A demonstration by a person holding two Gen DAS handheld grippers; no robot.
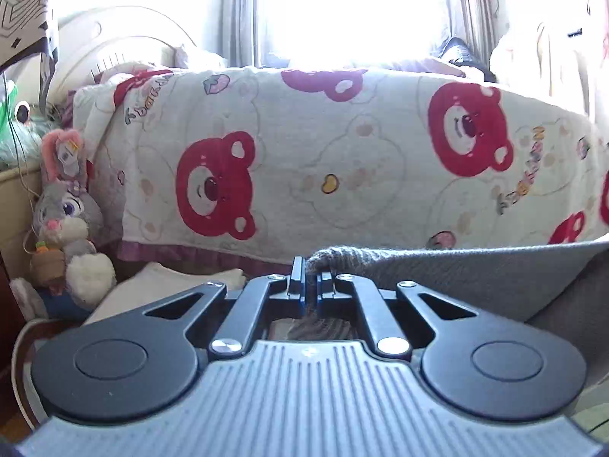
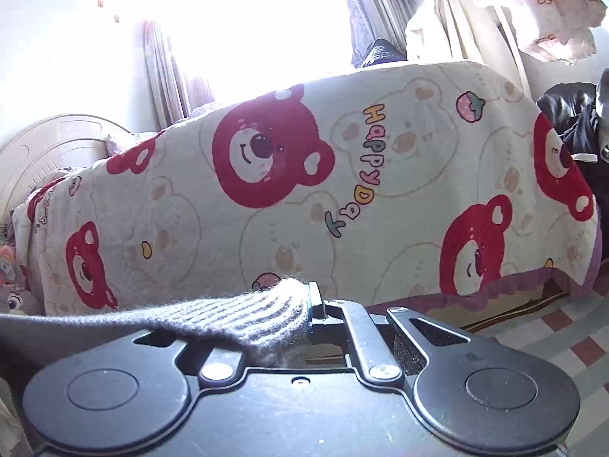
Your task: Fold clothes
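Note:
A grey knitted garment (image 1: 475,278) hangs stretched between my two grippers in front of the bed. My left gripper (image 1: 310,272) is shut on its ribbed edge, and the cloth runs off to the right. In the right wrist view my right gripper (image 2: 304,302) is shut on the other ribbed corner of the garment (image 2: 243,320), which drapes over the left finger and hides it. The cloth runs off to the left there.
A bed with a cream blanket printed with red bears (image 1: 304,160) fills the view ahead, also in the right wrist view (image 2: 304,198). A plush rabbit (image 1: 64,221) sits at the left by the headboard. A checkered floor (image 2: 563,339) lies at the right. A bright window is behind.

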